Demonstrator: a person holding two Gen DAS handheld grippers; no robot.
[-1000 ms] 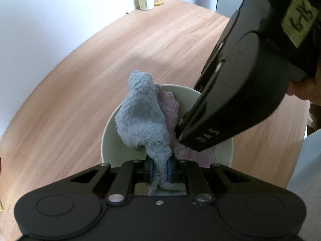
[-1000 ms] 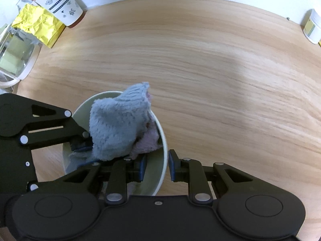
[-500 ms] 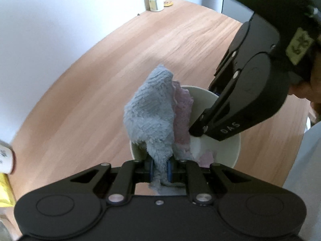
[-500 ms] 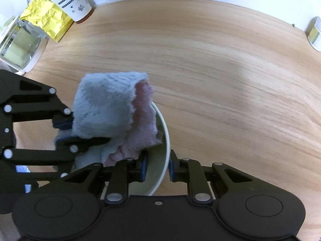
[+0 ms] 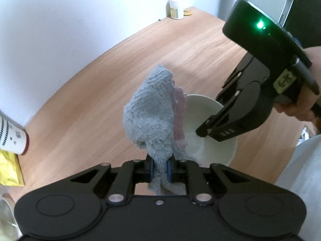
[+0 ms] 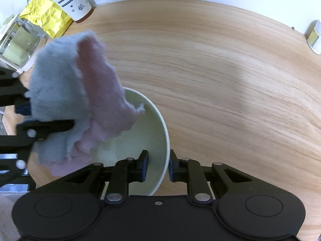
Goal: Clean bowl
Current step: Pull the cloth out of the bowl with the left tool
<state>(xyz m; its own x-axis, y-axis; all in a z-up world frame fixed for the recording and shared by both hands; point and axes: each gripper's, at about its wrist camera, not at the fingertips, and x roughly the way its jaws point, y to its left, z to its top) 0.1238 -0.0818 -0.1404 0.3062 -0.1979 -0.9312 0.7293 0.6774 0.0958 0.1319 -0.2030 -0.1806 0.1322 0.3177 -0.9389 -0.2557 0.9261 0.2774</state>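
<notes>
A pale green bowl [image 6: 148, 132] sits on the wooden table [image 6: 220, 80]; it also shows in the left wrist view [image 5: 212, 140]. My right gripper [image 6: 158, 164] is shut on the bowl's near rim, one finger inside and one outside. My left gripper [image 5: 160, 168] is shut on a fluffy blue and pink cloth [image 5: 152, 116] and holds it lifted above the bowl's left edge. In the right wrist view the cloth [image 6: 76, 104] hangs over the left side of the bowl, hiding part of it.
A patterned paper cup [image 6: 68, 0], a crumpled yellow bag [image 6: 44, 18] and a clear container [image 6: 18, 44] stand at the table's far left. A small white jar [image 6: 315, 38] stands at the far right edge. A white wall lies behind.
My left gripper has lifted the cloth up out of the bowl and pulled back to the left. My right gripper has kept its hold on the rim.
</notes>
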